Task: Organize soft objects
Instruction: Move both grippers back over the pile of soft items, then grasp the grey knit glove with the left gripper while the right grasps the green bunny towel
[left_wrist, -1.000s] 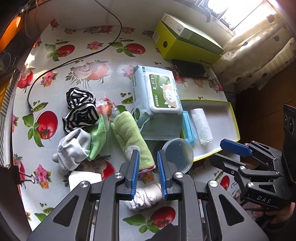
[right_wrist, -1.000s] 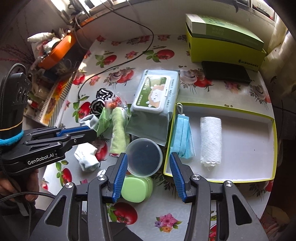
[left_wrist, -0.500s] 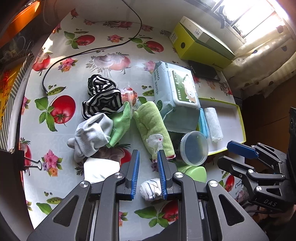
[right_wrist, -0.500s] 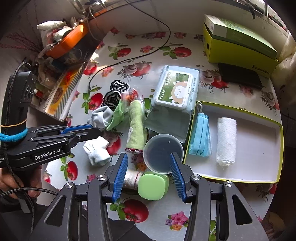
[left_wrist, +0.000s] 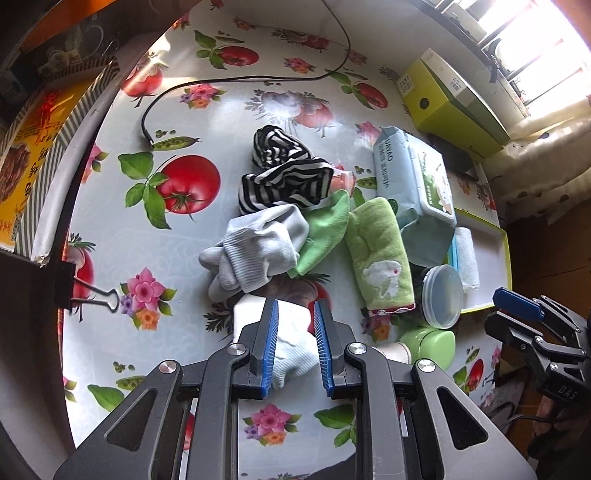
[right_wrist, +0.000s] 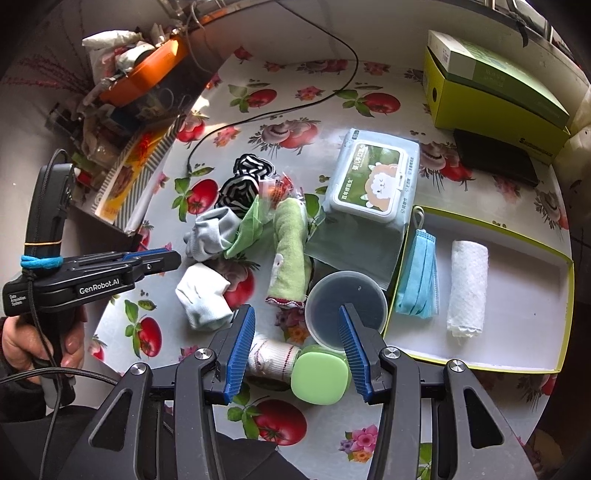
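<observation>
Left gripper (left_wrist: 294, 313) is hanging half-open over the white sock (left_wrist: 291, 343), not pinching it, while right gripper (right_wrist: 296, 315) is idling wide above the green case (right_wrist: 320, 376).

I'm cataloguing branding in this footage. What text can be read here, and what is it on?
"GenRobot.AI": side of the left tool.
"DAS": body of the right tool, in the left wrist view.
Wet wipes pack: Chinese label print, too small to read.
Green box: print too blurred to read.

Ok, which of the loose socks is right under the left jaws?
The white sock, folded alone at the near edge of the pile. The grey sock and striped sock lie farther off.
</observation>
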